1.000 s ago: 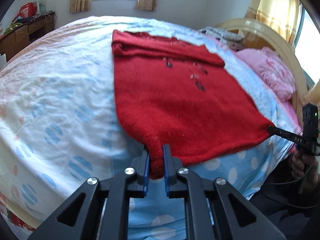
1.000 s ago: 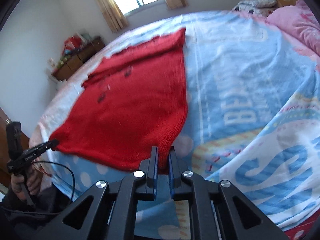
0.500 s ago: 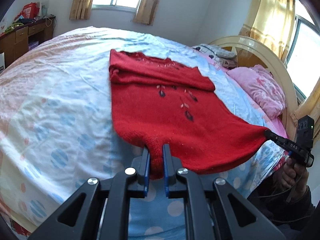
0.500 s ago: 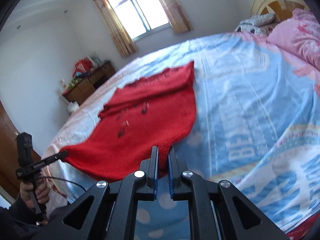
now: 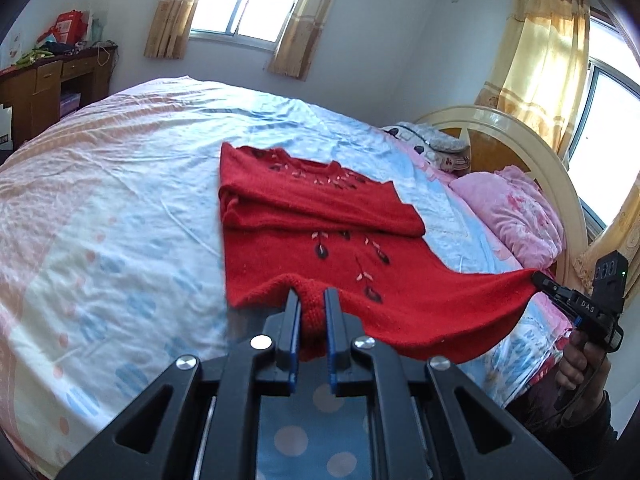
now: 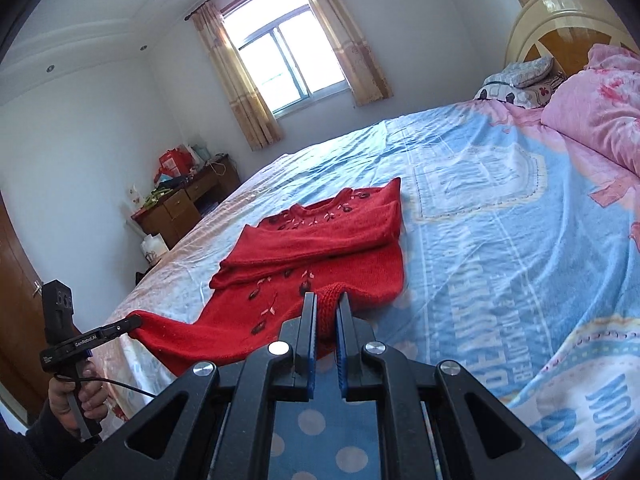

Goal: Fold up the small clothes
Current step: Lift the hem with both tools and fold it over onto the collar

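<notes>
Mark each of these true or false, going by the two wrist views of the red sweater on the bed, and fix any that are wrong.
1. Both grippers are shut on the sweater's near hem. True: the left gripper and the right gripper each pinch a corner of the red sweater.
2. The sweater lies fully flat on the bed. False: its near edge is lifted off the bed sheet; only the far part rests there.
3. The sleeves are folded across the chest. True.
4. A green pillow lies by the headboard. False: the pillow is pink.
5. The sweater is plain. False: dark and pale leaf motifs run down its front.
</notes>
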A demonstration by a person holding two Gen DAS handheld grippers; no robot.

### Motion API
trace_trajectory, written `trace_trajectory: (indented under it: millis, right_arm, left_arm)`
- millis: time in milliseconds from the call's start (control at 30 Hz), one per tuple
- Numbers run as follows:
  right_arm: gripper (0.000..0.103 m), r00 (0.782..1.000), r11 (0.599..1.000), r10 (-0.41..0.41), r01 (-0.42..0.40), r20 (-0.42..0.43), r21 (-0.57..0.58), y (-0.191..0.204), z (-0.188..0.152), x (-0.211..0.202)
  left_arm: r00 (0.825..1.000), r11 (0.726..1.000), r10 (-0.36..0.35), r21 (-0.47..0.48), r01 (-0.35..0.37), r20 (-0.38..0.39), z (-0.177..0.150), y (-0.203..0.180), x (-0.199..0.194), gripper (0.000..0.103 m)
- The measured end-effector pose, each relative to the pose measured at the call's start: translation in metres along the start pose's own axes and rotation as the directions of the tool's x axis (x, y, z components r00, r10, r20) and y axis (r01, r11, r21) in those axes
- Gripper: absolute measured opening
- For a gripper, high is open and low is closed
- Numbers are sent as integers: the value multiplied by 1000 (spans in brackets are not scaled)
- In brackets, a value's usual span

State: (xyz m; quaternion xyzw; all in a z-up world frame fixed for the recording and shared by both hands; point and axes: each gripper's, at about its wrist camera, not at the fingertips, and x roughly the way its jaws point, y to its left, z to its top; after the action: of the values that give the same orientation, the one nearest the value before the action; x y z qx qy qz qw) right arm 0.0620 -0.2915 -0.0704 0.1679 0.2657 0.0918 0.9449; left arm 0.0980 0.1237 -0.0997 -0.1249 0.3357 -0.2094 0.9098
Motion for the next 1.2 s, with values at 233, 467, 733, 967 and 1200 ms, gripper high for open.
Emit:
trace_trajectory:
  millis: [233,467,733,967,1200]
  right_arm:
    - [7,999,1000,7,-6,38,-15,5,28,14]
    - [7,997,1000,7,-7,74,0,3,64,43]
    - [7,997,1000,0,1,78,-11,10,103,84]
    - [7,997,999,-26,28,73,-23,9,133,115]
    - [7,996,997,-77,78,49,-27,-1,163,158]
  left_arm:
    - [999,1000,1,-12,-1,33,23,3,9,11]
    - [998,999,16,-40,-14,57,51,14,24,11]
    - [995,998,22,-62,-16,95,93,26,49,10]
    - [994,997,44,-63,-38,95,121,35,75,9]
    - [994,997,65,-48,-61,86,159,39,113,9]
